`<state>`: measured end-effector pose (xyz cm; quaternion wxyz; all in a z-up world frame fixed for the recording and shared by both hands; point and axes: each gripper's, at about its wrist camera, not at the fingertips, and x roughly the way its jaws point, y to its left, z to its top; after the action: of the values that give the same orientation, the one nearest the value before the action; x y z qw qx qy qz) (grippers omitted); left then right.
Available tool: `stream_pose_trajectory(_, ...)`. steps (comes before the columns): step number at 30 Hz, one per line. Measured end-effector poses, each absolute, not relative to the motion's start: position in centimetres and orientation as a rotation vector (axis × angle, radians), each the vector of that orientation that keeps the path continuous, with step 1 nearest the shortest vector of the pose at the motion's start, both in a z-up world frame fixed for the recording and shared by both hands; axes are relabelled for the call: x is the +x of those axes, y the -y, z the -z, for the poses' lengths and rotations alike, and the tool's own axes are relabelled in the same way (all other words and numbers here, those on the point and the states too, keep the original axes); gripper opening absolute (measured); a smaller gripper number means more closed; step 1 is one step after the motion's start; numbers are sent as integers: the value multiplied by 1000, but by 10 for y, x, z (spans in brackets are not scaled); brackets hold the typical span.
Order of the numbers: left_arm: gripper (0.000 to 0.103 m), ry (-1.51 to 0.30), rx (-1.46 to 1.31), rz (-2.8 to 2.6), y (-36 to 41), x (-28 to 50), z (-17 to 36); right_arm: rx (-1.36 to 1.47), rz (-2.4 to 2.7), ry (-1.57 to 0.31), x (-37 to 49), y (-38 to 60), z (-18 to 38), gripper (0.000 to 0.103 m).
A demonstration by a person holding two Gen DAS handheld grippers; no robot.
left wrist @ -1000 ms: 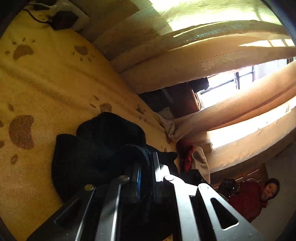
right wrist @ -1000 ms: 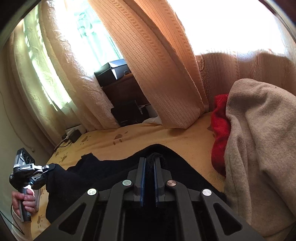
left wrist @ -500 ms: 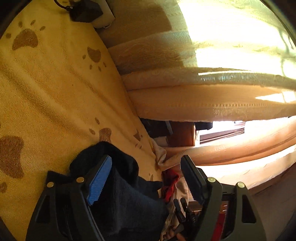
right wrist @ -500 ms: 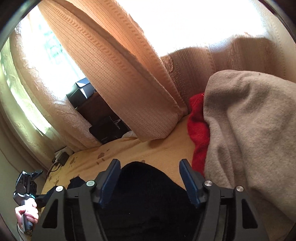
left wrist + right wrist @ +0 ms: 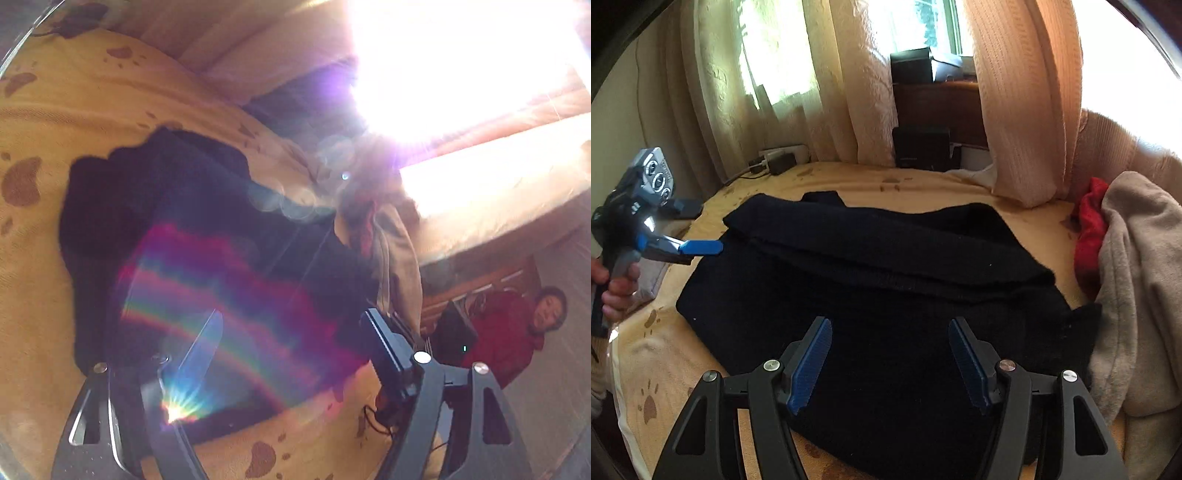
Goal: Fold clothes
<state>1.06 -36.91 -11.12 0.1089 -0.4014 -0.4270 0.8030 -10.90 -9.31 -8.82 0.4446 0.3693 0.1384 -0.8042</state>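
Nearest in the right wrist view, the right gripper (image 5: 890,354) has its jaws wide apart and holds nothing; it hovers over the near edge of the black knitted sweater (image 5: 879,280). This sweater lies on the yellow paw-print blanket (image 5: 668,354), and one band of cloth is turned over across its far half, so it lies at least partly folded. At the left side, the left gripper (image 5: 701,248) is held by a hand (image 5: 617,291) just beside the sweater's left edge; in its own view the left gripper (image 5: 291,332) also stands with jaws apart, empty, above the dark cloth, though sun glare hides much there.

The knit looks thick, soft and limp, so I judge it will sag and stretch when lifted and will not slide easily on the fuzzy blanket. A good hold would be at an edge or corner, one gripper at each side.

Farther right lie a beige garment (image 5: 1137,295) and a red cloth (image 5: 1089,236), with curtains (image 5: 849,92) behind.
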Motion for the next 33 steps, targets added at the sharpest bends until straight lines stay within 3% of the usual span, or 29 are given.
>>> stream_pose_trajectory(9,81,1327,-1217,-2339,381,-47,127,934,2003,-466,-125,131,103,68)
stream_pose_trajectory(24,82,1407,-1090,-2545,443,-85,124,1002,2165,-210,-222,159,99,68)
stream_pose_trajectory(28,82,1236,-1076,-2636,417,-67,113,900,2225,-183,-203,129,82,68)
stream_pose_trajectory(30,82,1114,-1106,-2704,396,-70,113,861,2209,-251,-188,124,83,74)
stream_pose_trajectory(33,82,1019,-1155,-2755,387,-67,119,897,2196,-307,-187,119,96,74)
